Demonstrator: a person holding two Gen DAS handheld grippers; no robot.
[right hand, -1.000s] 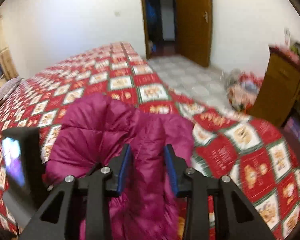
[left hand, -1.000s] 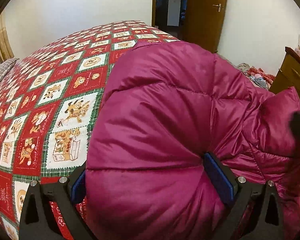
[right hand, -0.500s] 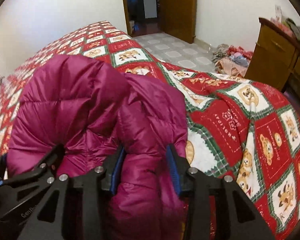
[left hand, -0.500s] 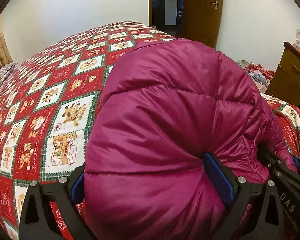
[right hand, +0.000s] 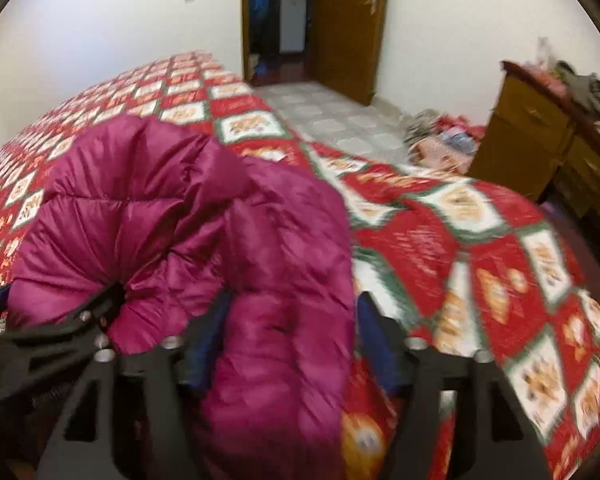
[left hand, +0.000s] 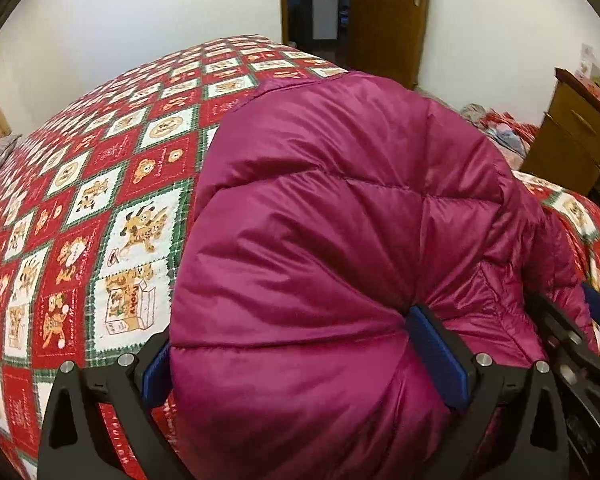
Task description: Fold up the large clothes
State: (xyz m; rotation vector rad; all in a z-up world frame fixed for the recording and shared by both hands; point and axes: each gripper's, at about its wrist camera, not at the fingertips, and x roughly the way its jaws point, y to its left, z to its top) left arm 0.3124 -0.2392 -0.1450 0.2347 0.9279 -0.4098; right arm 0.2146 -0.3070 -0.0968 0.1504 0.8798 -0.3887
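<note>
The magenta down jacket lies bunched on the bed's red patchwork quilt, doubled over near the bed's edge. My left gripper is clenched on a thick puffed fold of it. My right gripper is opening, the narrower fold between its jaws, the right pad already clear. I judge this fold is being laid down; next I release the left side and press the bundle flat.
</note>
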